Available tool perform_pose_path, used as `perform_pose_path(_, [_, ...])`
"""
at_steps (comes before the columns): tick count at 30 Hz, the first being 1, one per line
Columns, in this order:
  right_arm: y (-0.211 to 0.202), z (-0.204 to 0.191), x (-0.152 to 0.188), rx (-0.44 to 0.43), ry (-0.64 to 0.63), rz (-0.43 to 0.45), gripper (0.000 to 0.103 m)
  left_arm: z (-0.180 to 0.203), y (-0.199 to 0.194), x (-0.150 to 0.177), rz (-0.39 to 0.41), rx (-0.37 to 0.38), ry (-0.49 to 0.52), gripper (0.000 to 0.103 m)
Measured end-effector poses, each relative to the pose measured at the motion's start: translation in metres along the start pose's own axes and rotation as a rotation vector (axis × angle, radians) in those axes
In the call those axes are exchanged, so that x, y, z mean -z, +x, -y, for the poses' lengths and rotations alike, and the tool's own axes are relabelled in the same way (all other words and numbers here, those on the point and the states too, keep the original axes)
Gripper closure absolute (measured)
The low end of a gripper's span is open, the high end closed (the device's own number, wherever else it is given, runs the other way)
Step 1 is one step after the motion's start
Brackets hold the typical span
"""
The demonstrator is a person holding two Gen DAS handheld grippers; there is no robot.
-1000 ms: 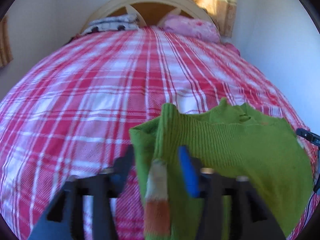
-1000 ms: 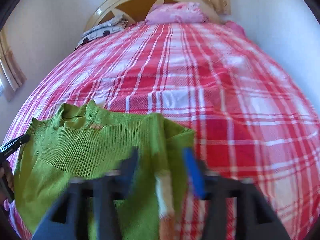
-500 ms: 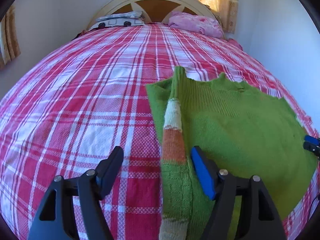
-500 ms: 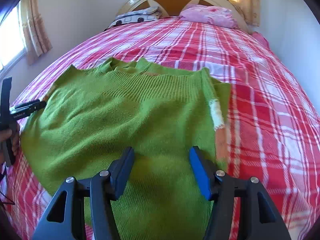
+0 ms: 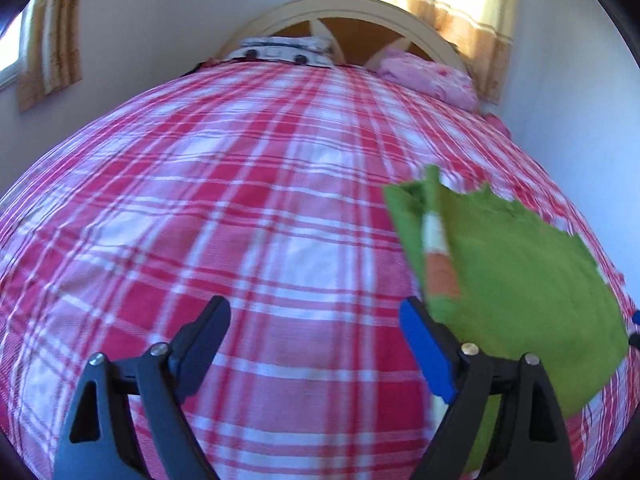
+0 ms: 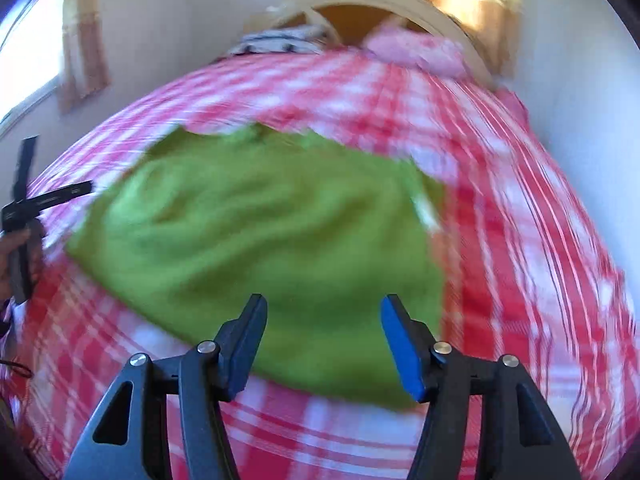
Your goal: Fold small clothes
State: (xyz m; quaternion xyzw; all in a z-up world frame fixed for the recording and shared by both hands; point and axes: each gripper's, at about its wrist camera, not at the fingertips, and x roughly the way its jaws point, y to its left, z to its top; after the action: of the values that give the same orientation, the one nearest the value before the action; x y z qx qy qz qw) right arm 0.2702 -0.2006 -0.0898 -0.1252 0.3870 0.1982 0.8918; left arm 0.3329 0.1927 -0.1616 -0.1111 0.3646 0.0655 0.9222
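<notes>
Sweater: green knit sweater lies spread flat on the red-and-white plaid bedspread; in the right wrist view it fills the middle of the frame, its neckline edge toward 12 o'clock.
Sleeve: folded sleeve with white and orange bands lies along the sweater's left edge in the left wrist view, running from about 1 o'clock down toward 4 o'clock.
Left gripper: left gripper has its jaws wide apart and opening; only plaid bedspread shows between them, and it holds no cloth. Its blue pad sits just beside the sweater's lower left edge, at about 3 o'clock from the gap.
Right gripper: right gripper has its jaws apart and opening, with nothing clamped; the sweater's hem lies beyond and beneath the gap, toward 12 o'clock, the pads not pressing on it.
Other view of left gripper: black frame and part of a hand at 9 o'clock in the right wrist view, just beside the sweater's far edge.
Bed head: cream arched headboard at 12 o'clock, a pink pillow at 1 o'clock, a black-and-white pillow beside it.
Sharpness: right wrist view is blurred; fine knit detail cannot be told there.
</notes>
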Motion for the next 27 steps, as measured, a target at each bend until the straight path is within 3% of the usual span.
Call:
perform_pose_path(2, [0.002,-0.040,-0.010,-0.051,-0.080,0.010,0.033,-0.011,0.001,0.000,-0.001,-0.006,-0.034,0.010])
perform_pose_path(6, [0.020,-0.137,-0.016,-0.131,-0.307,0.017,0.033,-0.021,0.006,0.006,-0.024,0.032,-0.086,0.010])
perform_pose_path(11, [0.040,-0.217,-0.006,-0.115,-0.514,0.024,0.033,-0.021,0.007,0.008,-0.030,0.052,-0.084,0.007])
perform_pose_path(13, [0.051,-0.238,-0.001,-0.055,-0.600,0.011,0.033,-0.021,0.009,0.009,-0.045,0.058,-0.081,0.007])
perform_pose_path(16, [0.062,-0.248,-0.002,0.011,-0.653,0.024,0.033,-0.020,0.012,0.009,-0.061,0.057,-0.075,0.007])
perform_pose_path(20, [0.067,-0.243,-0.003,0.041,-0.607,0.043,0.035,-0.020,0.013,0.010,-0.065,0.061,-0.068,0.006])
perform_pose_path(23, [0.067,-0.243,-0.002,0.009,-0.574,0.052,0.051,-0.017,0.014,0.010,-0.069,0.055,-0.053,0.005])
perform_pose_path(27, [0.068,-0.250,-0.001,0.017,-0.566,0.086,0.056,-0.002,0.014,0.007,-0.068,0.072,0.020,0.005])
